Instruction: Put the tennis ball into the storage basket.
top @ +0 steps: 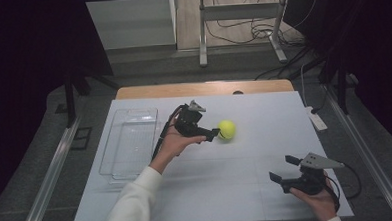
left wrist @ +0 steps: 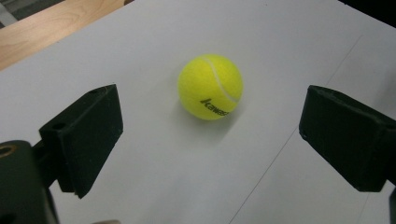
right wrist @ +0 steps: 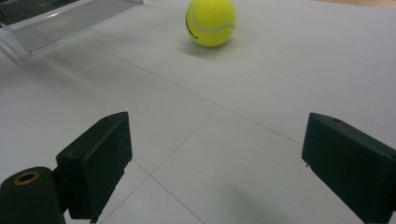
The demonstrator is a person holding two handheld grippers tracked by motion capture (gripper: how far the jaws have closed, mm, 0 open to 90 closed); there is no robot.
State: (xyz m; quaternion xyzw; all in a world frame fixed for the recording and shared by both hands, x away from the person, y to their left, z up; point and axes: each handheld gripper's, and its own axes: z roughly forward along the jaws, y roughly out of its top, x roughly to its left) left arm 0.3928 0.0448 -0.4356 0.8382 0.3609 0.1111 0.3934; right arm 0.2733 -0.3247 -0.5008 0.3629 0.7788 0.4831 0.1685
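Note:
A yellow-green tennis ball [top: 227, 129] rests on the white table surface [top: 222, 189], a little right of centre. My left gripper [top: 211, 131] is open just left of the ball and points at it. In the left gripper view the ball [left wrist: 210, 87] lies slightly beyond the two spread black jaws of the left gripper [left wrist: 211, 128], untouched. My right gripper [top: 280, 168] hovers open at the near right of the table, far from the ball. Seen from the right gripper [right wrist: 217, 149], the ball [right wrist: 211, 22] sits well ahead.
A clear plastic tray [top: 130, 143] lies at the left of the table, also seen at the top left of the right gripper view as the tray [right wrist: 70, 18]. A wooden table edge [top: 203, 88] runs along the back. Cables and a metal stand are on the floor beyond.

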